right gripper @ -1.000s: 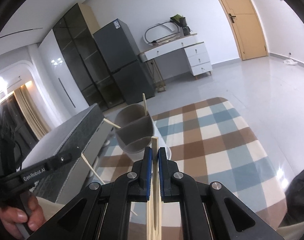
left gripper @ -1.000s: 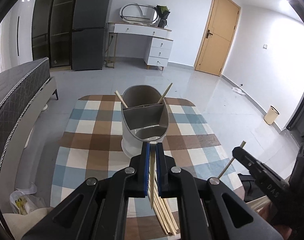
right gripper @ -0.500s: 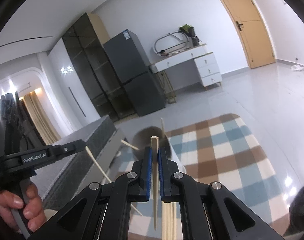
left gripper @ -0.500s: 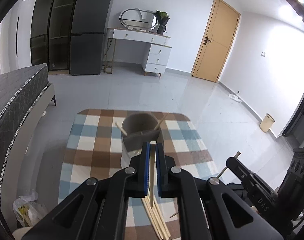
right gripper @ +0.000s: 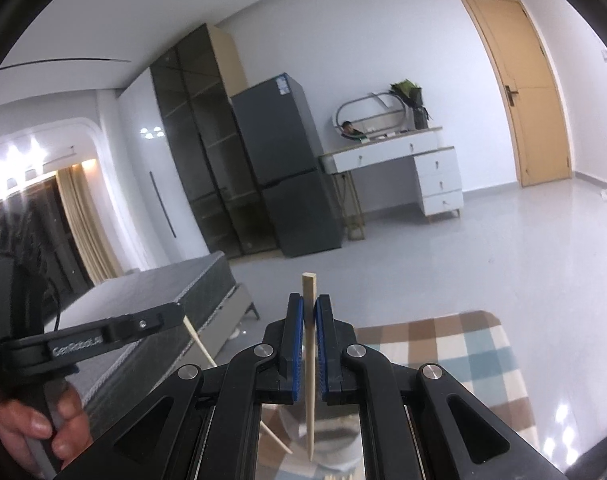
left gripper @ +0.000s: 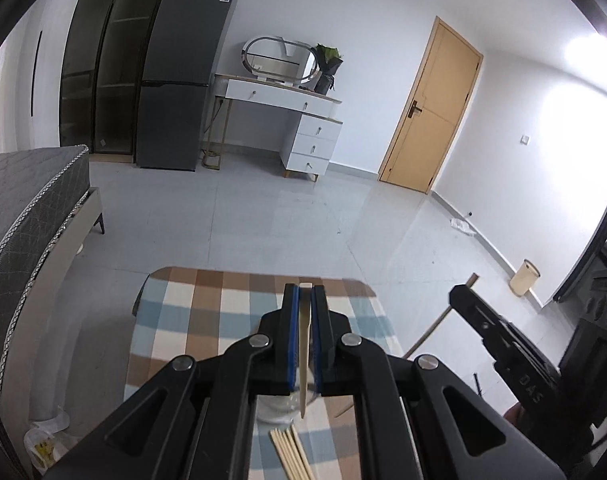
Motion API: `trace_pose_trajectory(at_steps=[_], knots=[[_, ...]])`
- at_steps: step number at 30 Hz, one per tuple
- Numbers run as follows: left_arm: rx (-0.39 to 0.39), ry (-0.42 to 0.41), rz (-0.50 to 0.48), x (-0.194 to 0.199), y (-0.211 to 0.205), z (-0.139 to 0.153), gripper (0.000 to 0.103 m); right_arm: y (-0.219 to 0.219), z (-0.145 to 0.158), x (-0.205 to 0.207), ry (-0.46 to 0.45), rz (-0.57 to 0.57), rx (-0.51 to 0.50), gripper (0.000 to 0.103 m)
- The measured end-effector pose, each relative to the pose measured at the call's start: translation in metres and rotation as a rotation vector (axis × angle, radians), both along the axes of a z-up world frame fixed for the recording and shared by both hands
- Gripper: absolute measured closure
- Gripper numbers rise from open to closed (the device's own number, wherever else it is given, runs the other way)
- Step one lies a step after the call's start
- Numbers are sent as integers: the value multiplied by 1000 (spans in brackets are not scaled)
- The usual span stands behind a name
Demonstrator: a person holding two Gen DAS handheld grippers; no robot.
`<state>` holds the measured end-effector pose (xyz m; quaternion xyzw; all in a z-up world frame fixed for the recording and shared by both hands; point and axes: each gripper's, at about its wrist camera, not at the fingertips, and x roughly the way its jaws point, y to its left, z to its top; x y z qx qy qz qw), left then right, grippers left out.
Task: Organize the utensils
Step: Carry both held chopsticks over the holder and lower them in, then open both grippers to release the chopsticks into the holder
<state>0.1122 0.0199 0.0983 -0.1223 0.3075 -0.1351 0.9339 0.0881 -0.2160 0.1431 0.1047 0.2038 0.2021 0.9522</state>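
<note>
Left gripper (left gripper: pixel 304 300), blue-padded black jaws, was clamped on a slender, square-topped pale wooden chopstick (left gripper: pixel 303 364) hanging point-down above a checked brown, blue and cream tablecloth (left gripper: pixel 207 312); loose pale wooden chopsticks (left gripper: pixel 291 456) lay fanned on the cloth below; right gripper (right gripper: pixel 309 308) likewise pinched a tapered pale wooden stick (right gripper: pixel 310 360), upright between ribbed blue pads (right gripper: pixel 298 344).

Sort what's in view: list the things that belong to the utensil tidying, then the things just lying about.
Job: chopstick in left gripper; chopstick in right gripper; loose chopsticks; holder.

Lying about: fridge, dresser, bin, plastic bag.
</note>
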Motion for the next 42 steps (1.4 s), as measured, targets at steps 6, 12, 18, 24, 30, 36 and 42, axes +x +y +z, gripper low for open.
trace_pose_trajectory(at_steps=[6,12,18,24,30,36,42], knots=[[12,-38,26,30,6,8,101,13,8,42,-17,-8,-10,97],[32,-60,42,51,4,-2,101,20,-4,69,-24,-24,2,97],[37,-12,38,66,0,-25,101,22,-25,79,-30,-20,23,97],[29,-16,51,67,0,-41,101,22,-50,83,-19,-5,9,97],[21,-12,51,71,0,-42,101,23,-64,84,-19,8,-27,97],[20,7,25,70,-1,-40,101,36,-73,71,-30,82,-118,97],[12,95,-4,70,-1,-46,101,42,-85,66,25,127,-139,94]])
